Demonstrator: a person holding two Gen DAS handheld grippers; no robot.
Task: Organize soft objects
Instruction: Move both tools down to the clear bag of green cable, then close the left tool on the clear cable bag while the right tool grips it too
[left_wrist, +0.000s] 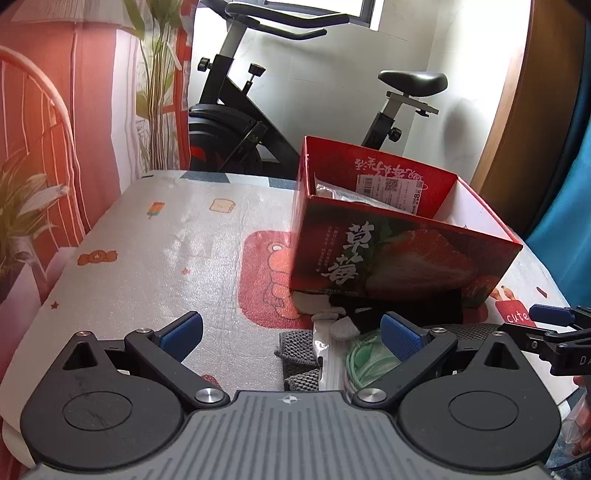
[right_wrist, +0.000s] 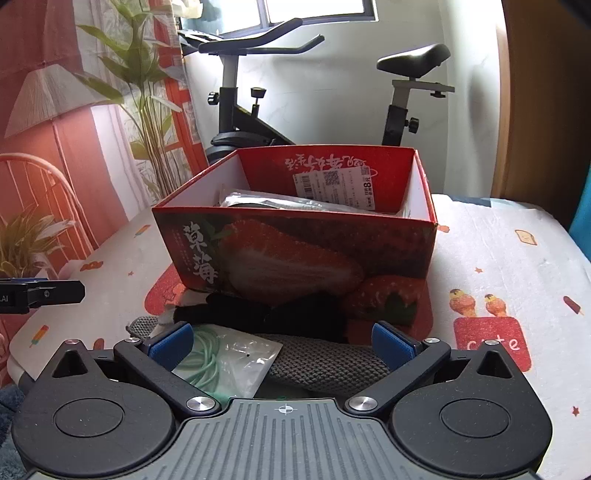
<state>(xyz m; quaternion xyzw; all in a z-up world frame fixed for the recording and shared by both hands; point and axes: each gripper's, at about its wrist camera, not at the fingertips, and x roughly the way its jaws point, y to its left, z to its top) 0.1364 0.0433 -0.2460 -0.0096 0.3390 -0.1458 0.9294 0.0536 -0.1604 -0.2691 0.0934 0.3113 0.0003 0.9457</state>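
Tongs on both sides stand spread and empty: left tongs (left_wrist: 291, 336), right tongs (right_wrist: 282, 341). Soft items, grey knit cloth (right_wrist: 325, 365) and black fabric (right_wrist: 280, 314), lie before the strawberry box (right_wrist: 295, 251); picking up seems next, needing closure on the cloth.

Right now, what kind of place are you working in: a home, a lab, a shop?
Most likely a room in a home. An exercise bike stands by the window behind the table, which wears a cartoon-print cover, and a reused strawberry box serves as the bin. A potted plant stands at the left.
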